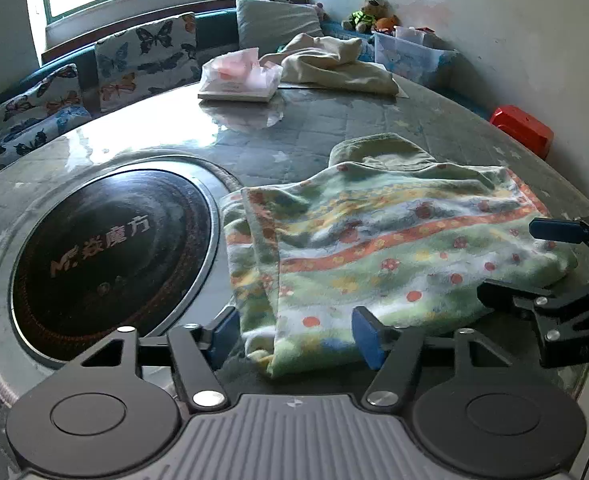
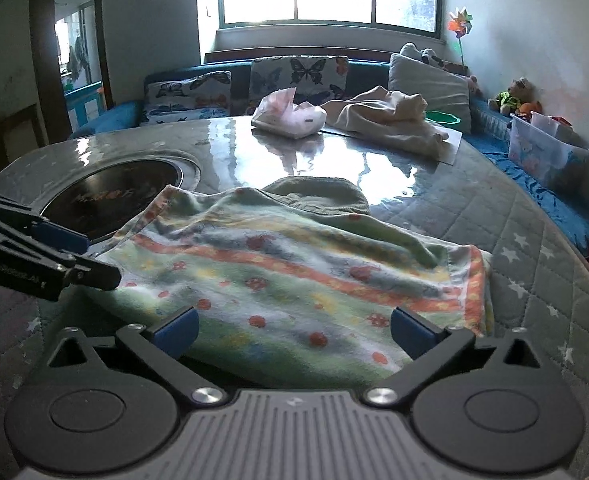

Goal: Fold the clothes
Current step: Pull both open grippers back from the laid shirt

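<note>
left gripper [image 1: 296,338]: jaws were spread wide, blue pads either side of the near-left edge of the cloth, nothing pinched. seen from the right cam it came in at the far left [image 2: 80,254], pads apart there too.
right gripper [image 2: 292,330]: also wide open, pads flanking the near edge of the cloth, not clamped on anything. in the left cam it poked in from the right [image 1: 534,258], one pad above the fabric, one low by its edge.
patterned cloth [image 1: 382,256]: lay flat-ish on the table, partly folded w/ the left side doubled over; green/white, orange stripe, red dots. sat between both grippers, just right of the cooktop. same piece filled the mid of the right cam [image 2: 294,276].
green garment [image 1: 386,152]: peeked out from under the far edge of the cloth.
table [image 1: 334,120]: round, glossy, quilted star cover under the top.
cooktop [image 1: 110,256]: dark round plate set into the table, left of the cloth.
cream cloth [image 1: 334,62]: bunched at the far side, well apart.
pink bag [image 1: 240,76]: next to the cream cloth.
bench cushions [image 1: 146,56]: butterfly print, behind the table.
</note>
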`<state>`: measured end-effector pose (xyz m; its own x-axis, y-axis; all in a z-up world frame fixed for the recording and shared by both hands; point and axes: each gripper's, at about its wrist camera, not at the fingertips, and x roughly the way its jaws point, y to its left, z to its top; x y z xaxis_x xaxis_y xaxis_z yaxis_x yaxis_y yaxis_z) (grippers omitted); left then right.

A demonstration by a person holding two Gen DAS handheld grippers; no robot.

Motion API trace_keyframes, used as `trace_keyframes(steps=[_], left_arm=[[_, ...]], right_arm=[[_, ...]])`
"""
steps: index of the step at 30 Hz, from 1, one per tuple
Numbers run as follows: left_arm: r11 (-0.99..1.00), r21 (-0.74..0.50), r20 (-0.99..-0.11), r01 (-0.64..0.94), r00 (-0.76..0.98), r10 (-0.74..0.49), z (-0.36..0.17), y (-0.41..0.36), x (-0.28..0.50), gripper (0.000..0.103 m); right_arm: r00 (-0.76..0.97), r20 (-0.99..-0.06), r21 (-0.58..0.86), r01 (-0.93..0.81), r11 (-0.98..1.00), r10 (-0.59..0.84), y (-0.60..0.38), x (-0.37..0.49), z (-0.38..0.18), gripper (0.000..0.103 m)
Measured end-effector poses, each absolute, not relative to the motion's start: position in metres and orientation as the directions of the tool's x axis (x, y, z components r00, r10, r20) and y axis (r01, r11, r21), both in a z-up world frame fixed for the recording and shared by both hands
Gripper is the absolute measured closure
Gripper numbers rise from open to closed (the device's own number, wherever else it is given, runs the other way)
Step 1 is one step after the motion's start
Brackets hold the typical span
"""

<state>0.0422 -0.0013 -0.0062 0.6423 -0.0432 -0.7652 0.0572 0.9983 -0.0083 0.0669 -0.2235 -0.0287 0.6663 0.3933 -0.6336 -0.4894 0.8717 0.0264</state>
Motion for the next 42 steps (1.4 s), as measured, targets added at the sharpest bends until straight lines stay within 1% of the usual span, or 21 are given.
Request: trace_keyframes(steps=[6, 11, 13, 17, 21, 25, 42], left_arm=[[0.999, -0.002, -0.756, 0.049, 0.654, -0.034, -0.006, -0.003, 0.029, 0.022], [0.999, 0.008, -0.751, 0.049, 0.659, -0.027, -0.006, -0.007, 0.019, 0.017], [0.999, 0.012, -0.748, 0.05, 0.664, -0.024, -0.005, -0.01, 0.016, 0.012], [0.998, 0.019, -0.738, 0.056, 0.675, -0.024, -0.002, -0.015, 0.009, 0.01], [0.999, 0.023, -0.734, 0.049, 0.679, -0.016, 0.0, -0.018, 0.005, 0.003], [0.999, 0.024, -0.731, 0.043, 0.683, -0.012, 0.0, -0.021, 0.0, 0.0], [0.999, 0.045, -0.738, 0.03, 0.674, 0.013, -0.005, -0.033, -0.022, 0.0]], right_arm=[[0.684, -0.624, 0.013, -0.475, 0.88, 0.378, -0.224, 0.06, -0.026, 0.0], [0.699, -0.614, 0.0, -0.465, 0.885, 0.367, -0.225, 0.053, -0.022, 0.0], [0.706, -0.609, -0.005, -0.458, 0.889, 0.361, -0.225, 0.05, -0.021, 0.0], [0.717, -0.6, 0.001, -0.444, 0.896, 0.355, -0.227, 0.044, -0.018, 0.0], [0.726, -0.592, 0.0, -0.435, 0.9, 0.351, -0.23, 0.039, -0.015, 0.0], [0.731, -0.587, 0.017, -0.418, 0.908, 0.347, -0.236, 0.033, -0.014, 0.0], [0.726, -0.593, 0.036, -0.409, 0.912, 0.349, -0.244, 0.009, -0.02, 0.0]])
